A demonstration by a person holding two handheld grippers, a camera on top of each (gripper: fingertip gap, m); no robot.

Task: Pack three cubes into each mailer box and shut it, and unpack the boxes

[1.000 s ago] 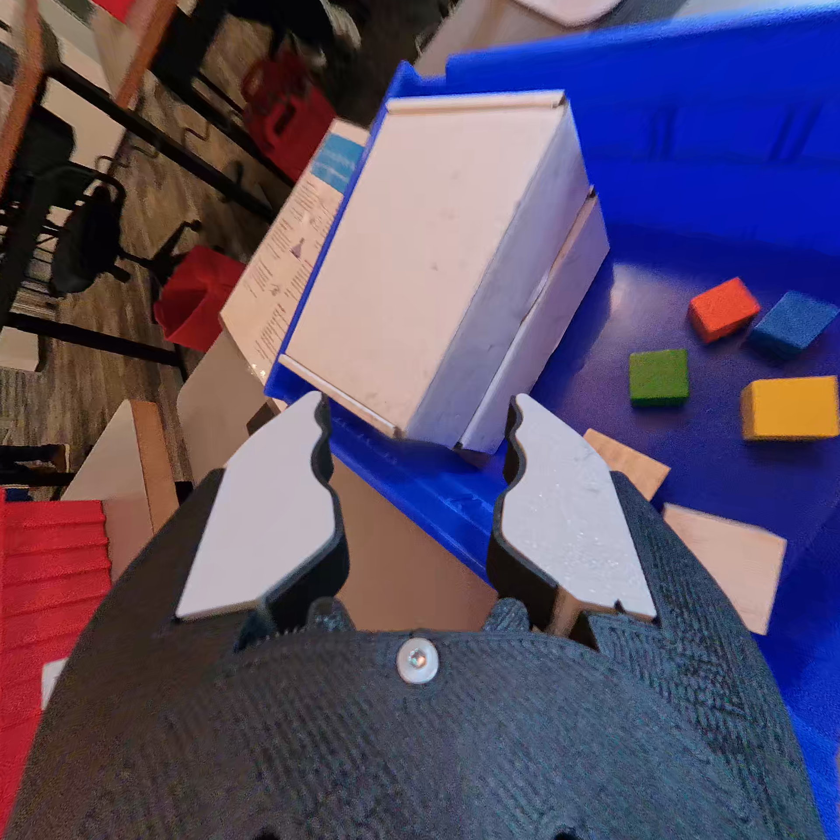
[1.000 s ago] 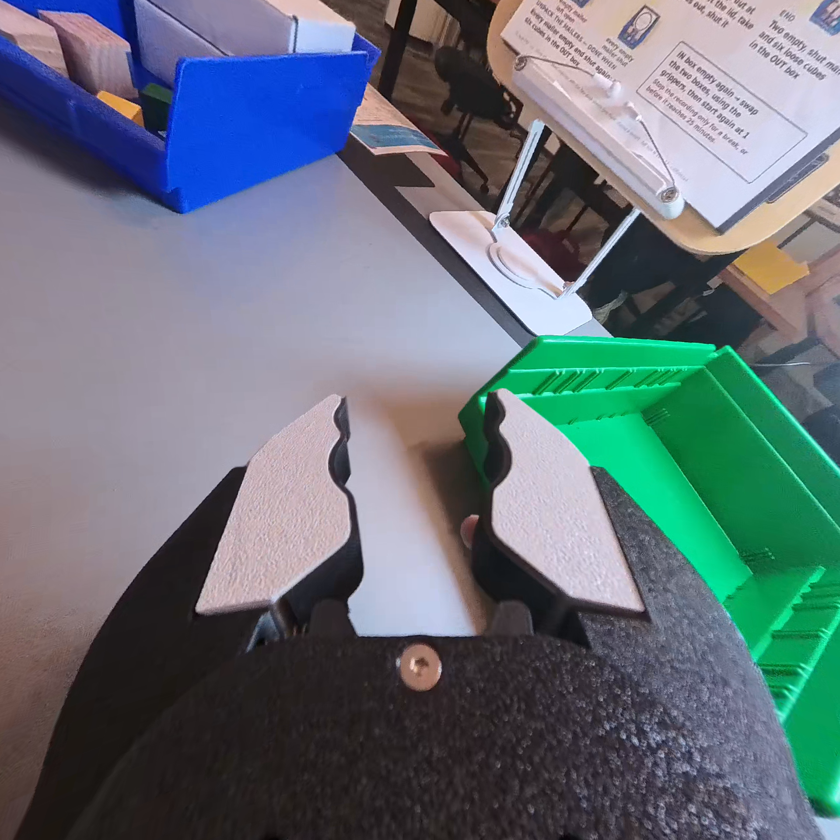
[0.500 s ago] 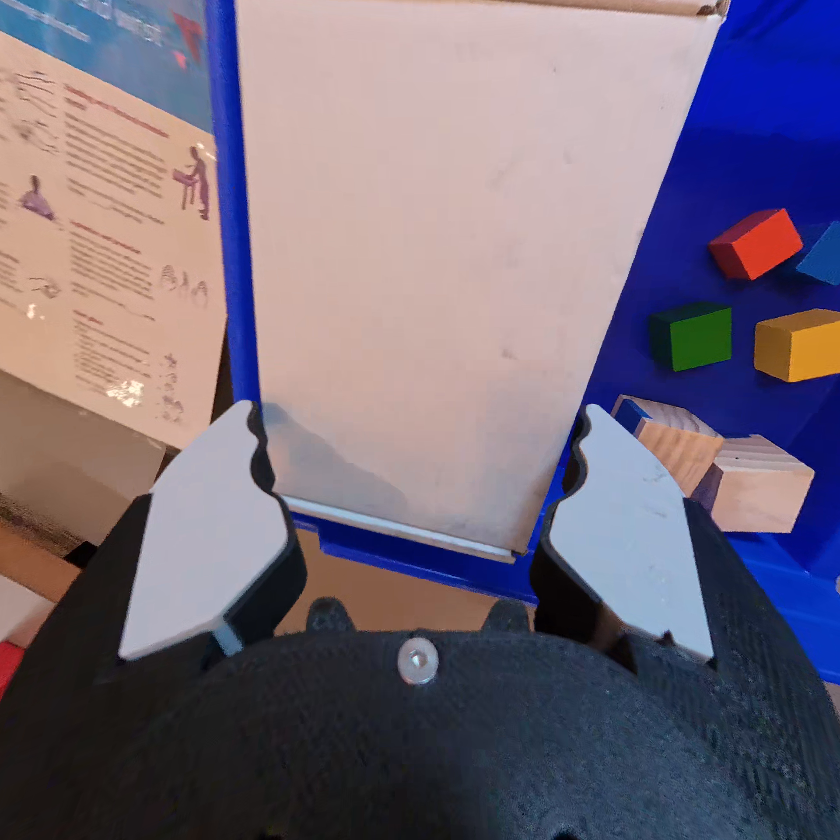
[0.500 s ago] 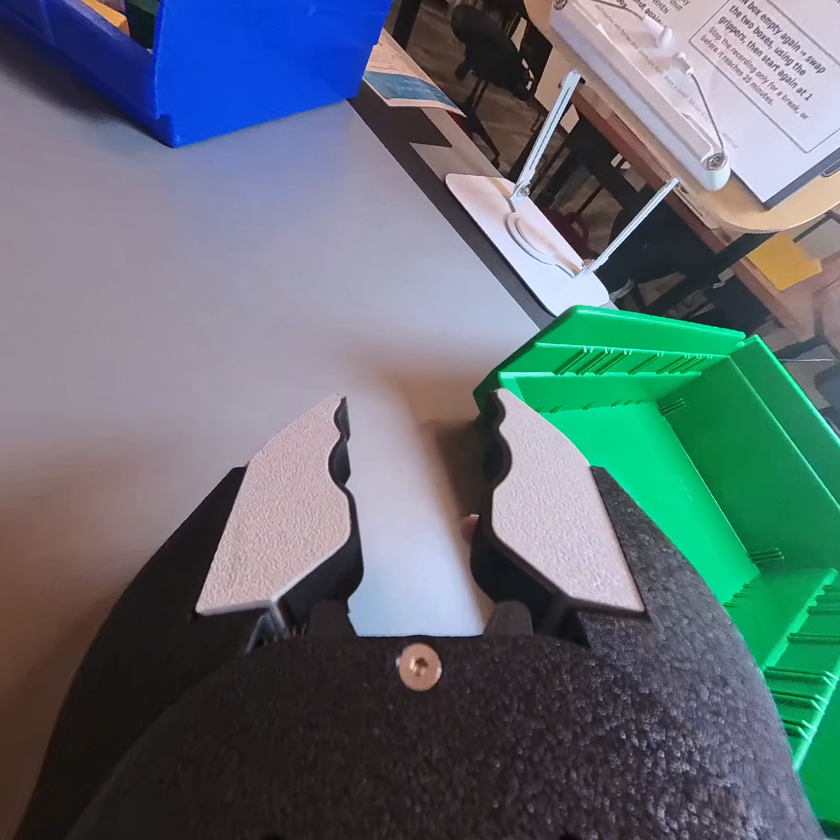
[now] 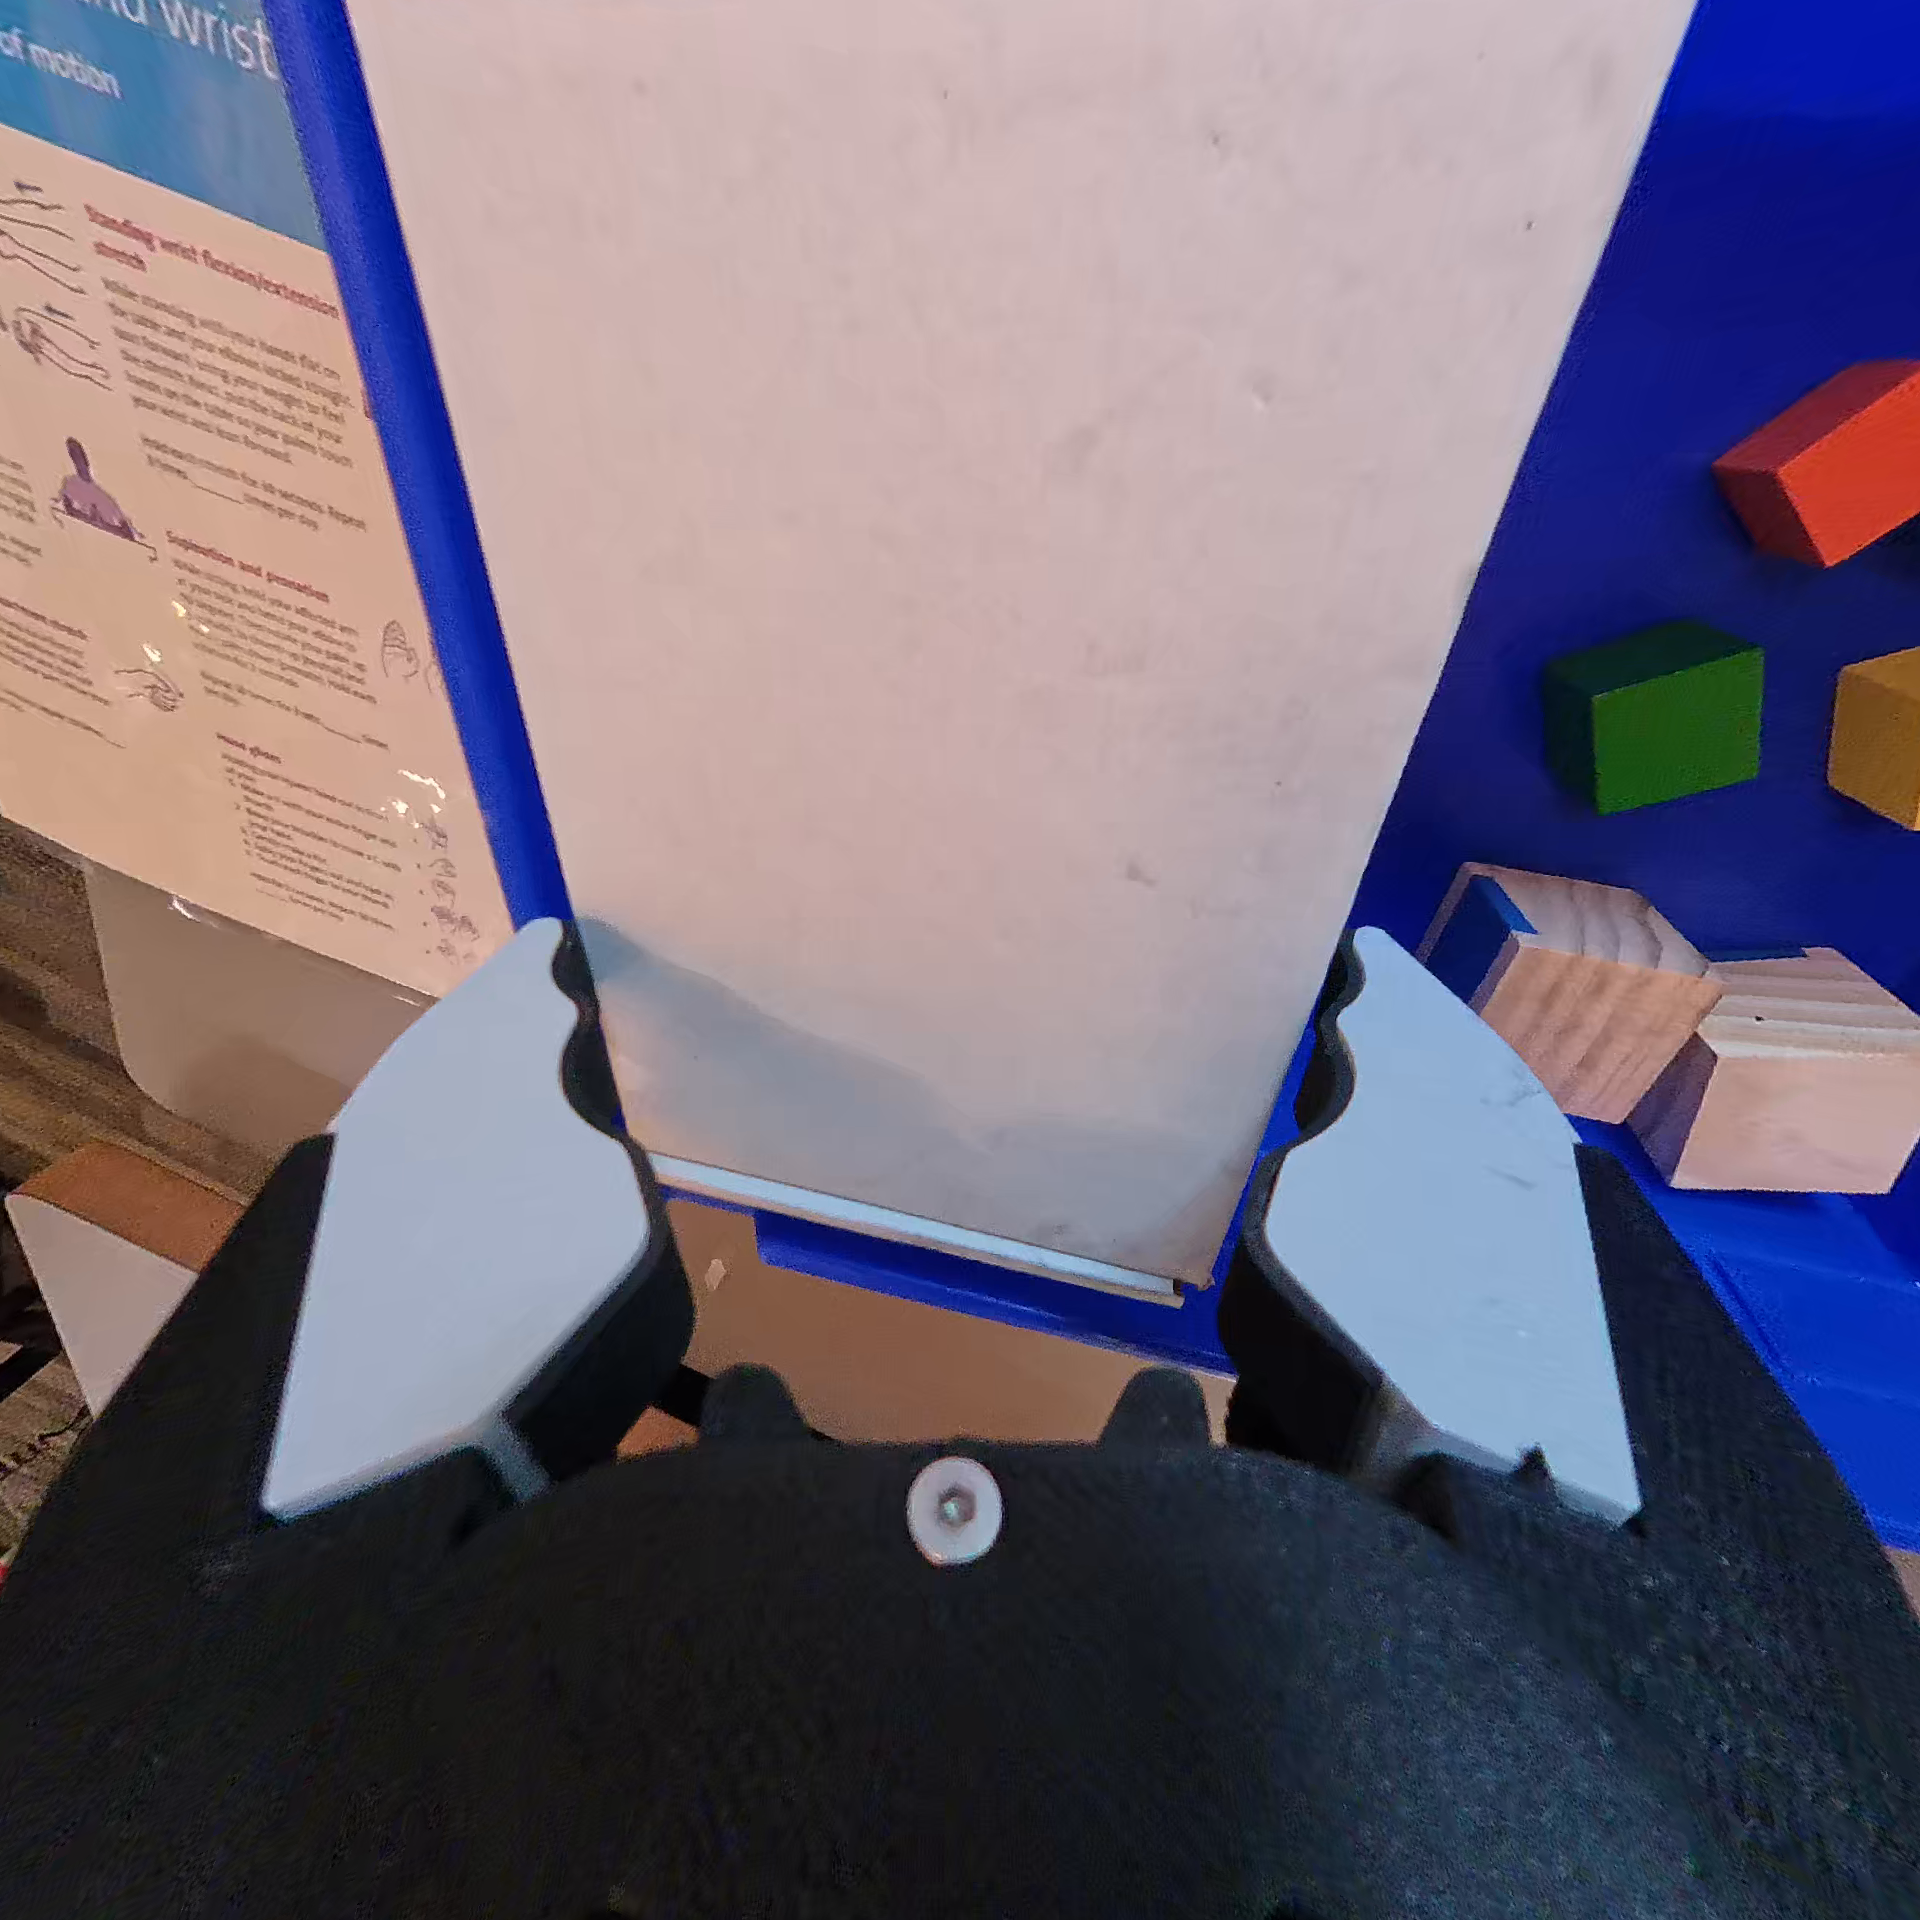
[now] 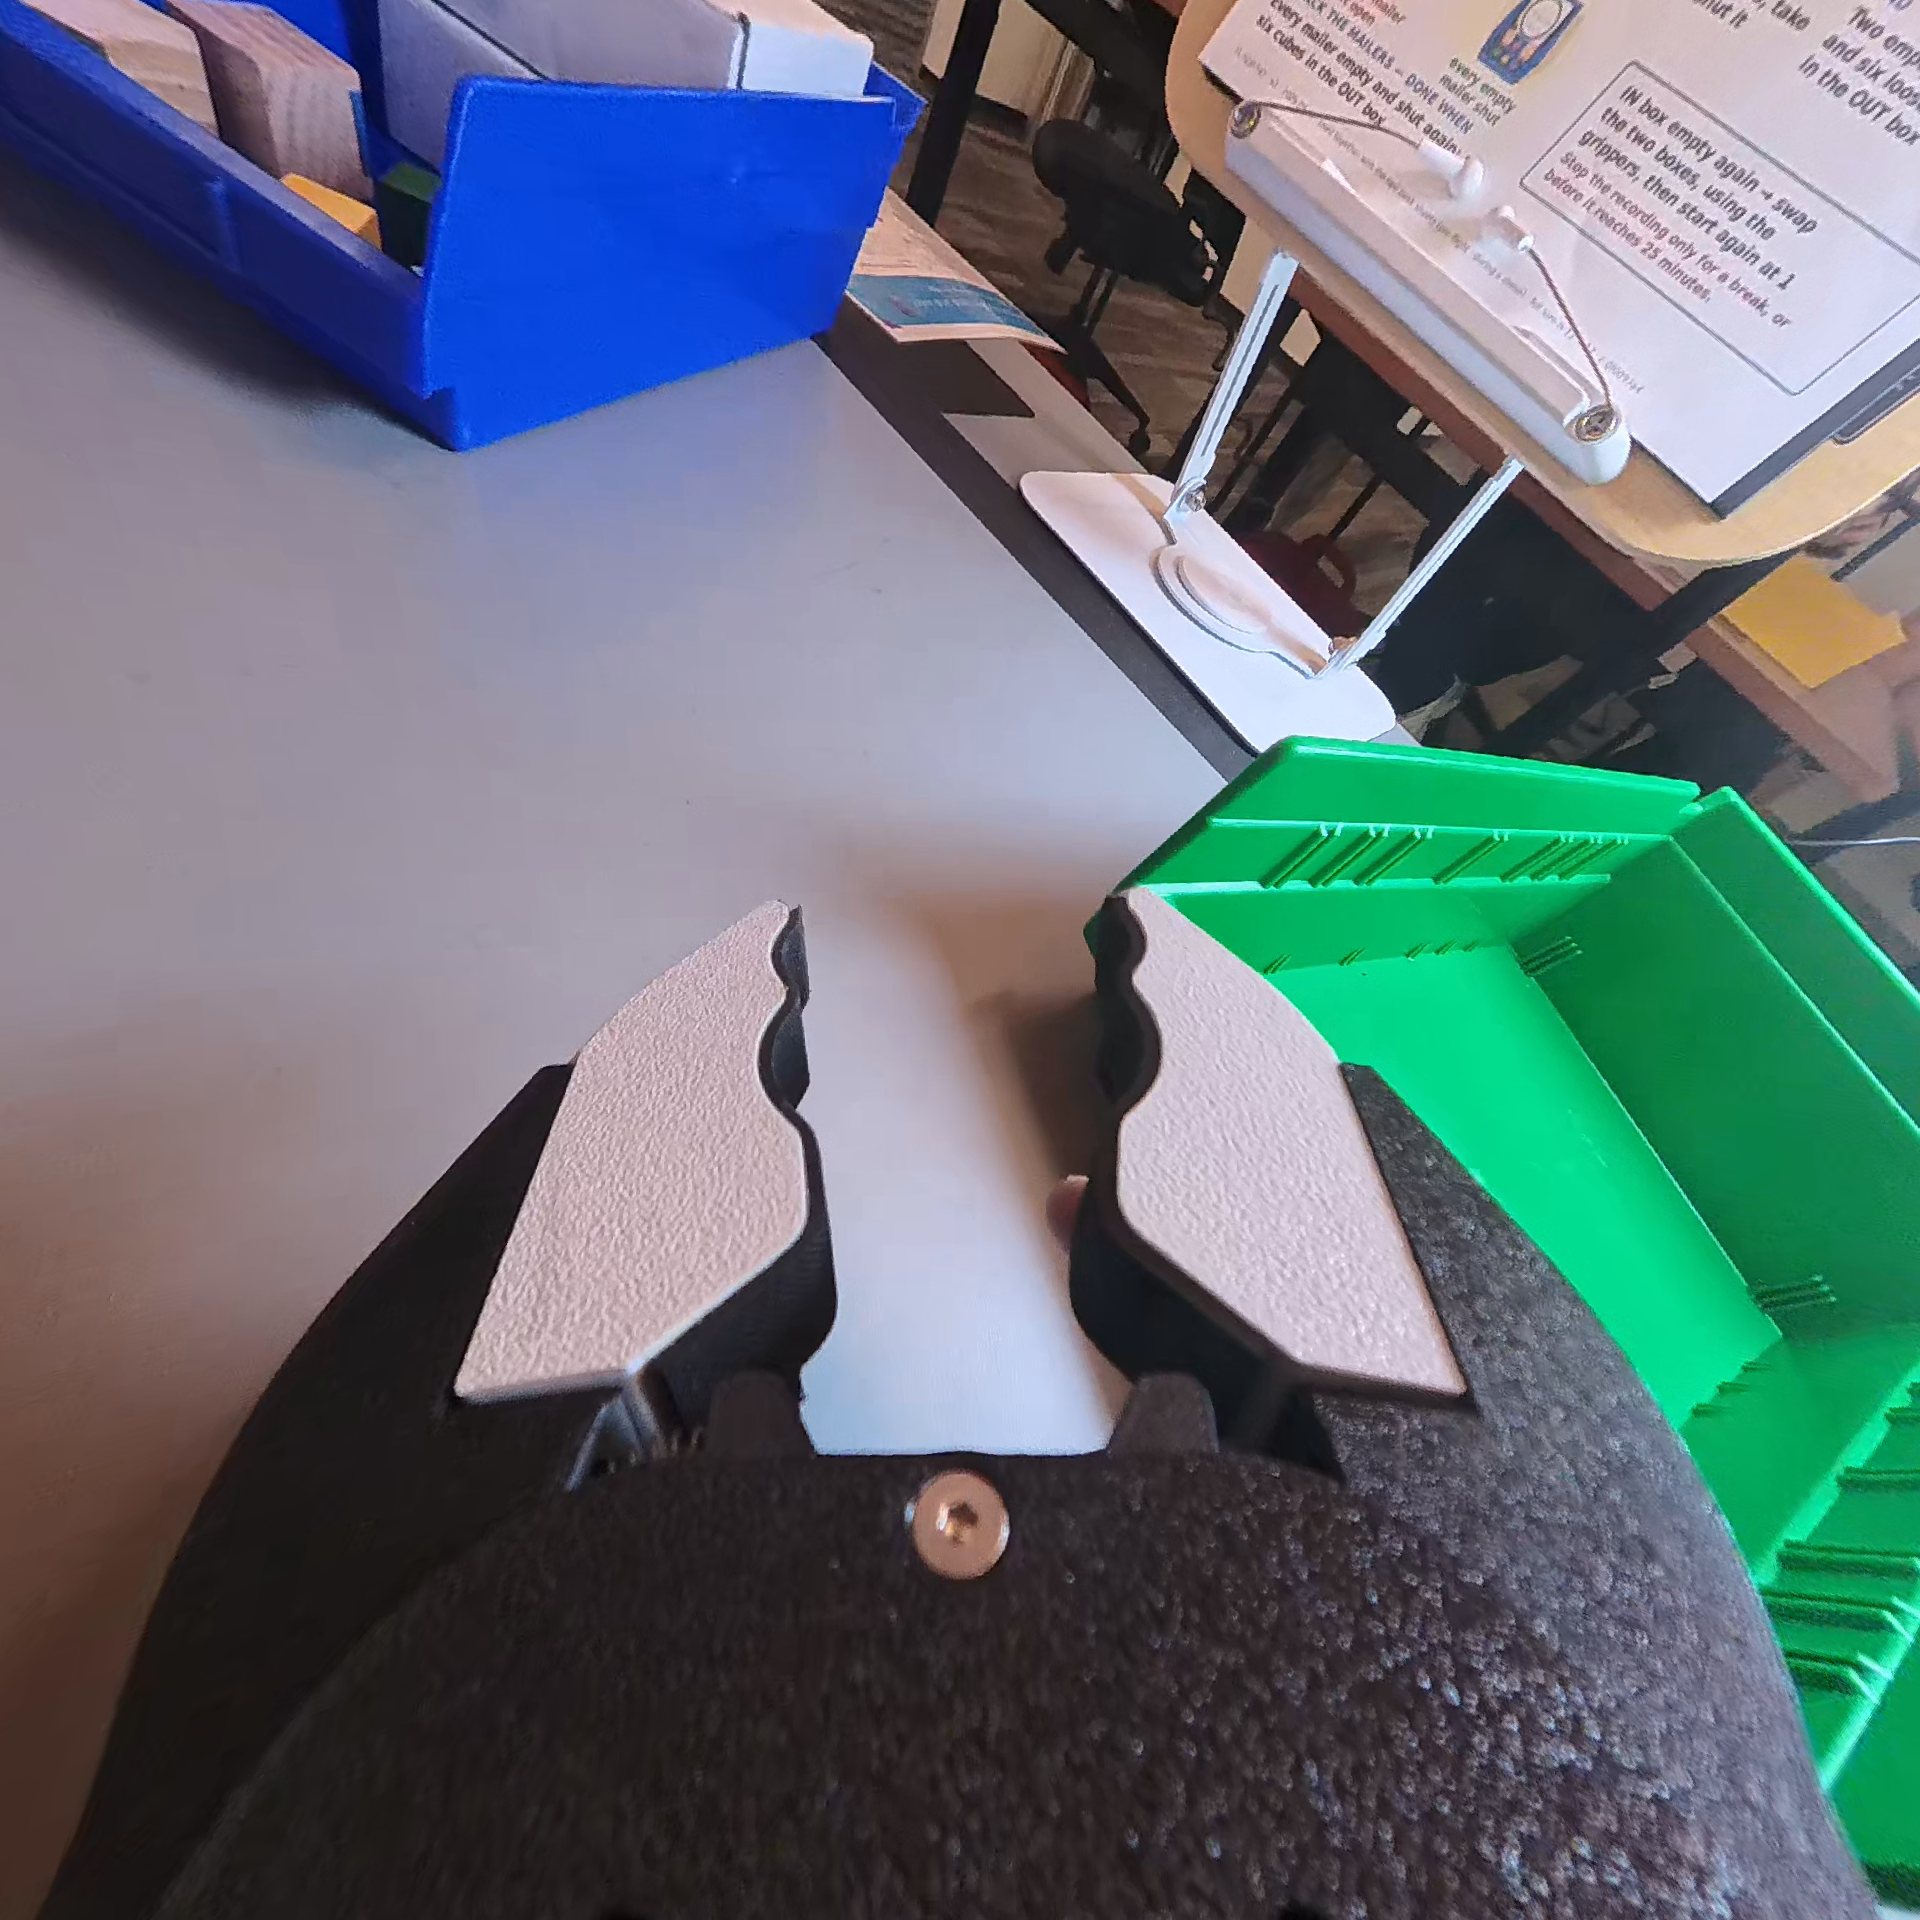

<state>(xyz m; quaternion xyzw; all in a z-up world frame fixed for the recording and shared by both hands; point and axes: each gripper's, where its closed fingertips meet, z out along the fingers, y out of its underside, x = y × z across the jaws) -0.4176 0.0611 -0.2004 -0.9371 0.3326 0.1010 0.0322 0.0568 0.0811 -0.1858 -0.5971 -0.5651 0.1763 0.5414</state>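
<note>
The left gripper (image 5: 951, 1049) is straddling the near end of the white mailer box (image 5: 977, 540) in the blue bin (image 5: 1714, 208), jaws spread wide, pads just beside its edges. The right gripper (image 6: 948, 997) is hovering over the grey table (image 6: 364, 727), jaws parted and holding nothing, beside the green bin (image 6: 1621, 1039).

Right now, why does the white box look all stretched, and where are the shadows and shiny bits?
Left wrist view: the wide lens spreads the box wider toward the top; the left gripper shades its near edge; glare spots the poster. Right wrist view: sharp and evenly lit, a soft shadow on the table by the right gripper.
</note>
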